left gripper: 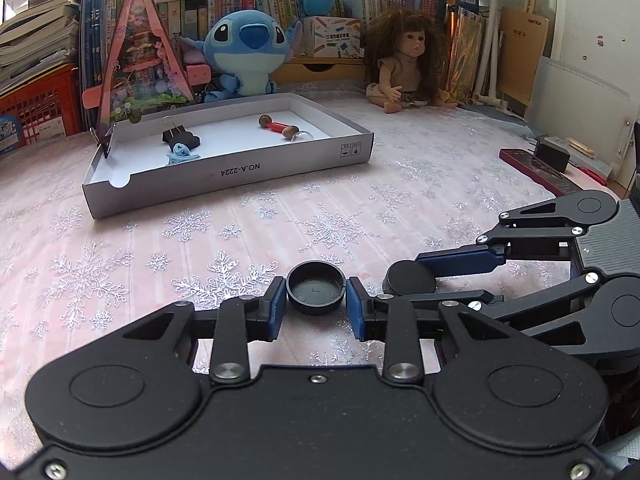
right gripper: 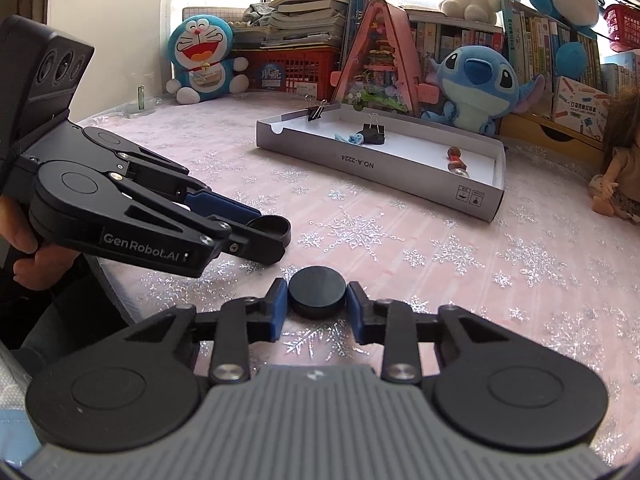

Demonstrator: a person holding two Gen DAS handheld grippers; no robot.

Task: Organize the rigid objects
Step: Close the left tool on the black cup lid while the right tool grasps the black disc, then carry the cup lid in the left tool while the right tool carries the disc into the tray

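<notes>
Now both claws clamp small black caps: left gripper (left gripper: 316, 305) on the open cap (left gripper: 316, 288), right gripper (right gripper: 316, 305) on the flat disc (right gripper: 316, 290) — light, stiff, slick-rimmed, pinched at three and nine o'clock.

We read "NO.A-2224" printed upside down on the near wall of the grey box (left gripper: 236, 170); it shows again in the right wrist view on the same wall (right gripper: 356, 160). Beside it, at the wall's end, stand two small boxed handling signs, too small to make out. On the arm of the left hand-held gripper (right gripper: 269, 229) we read "GenRobot.AI" in pale letters. A brown carton (left gripper: 520, 52) at the far right carries a short word we cannot read with certainty. The book spines (left gripper: 224, 12) bear print too small for us to read.
</notes>
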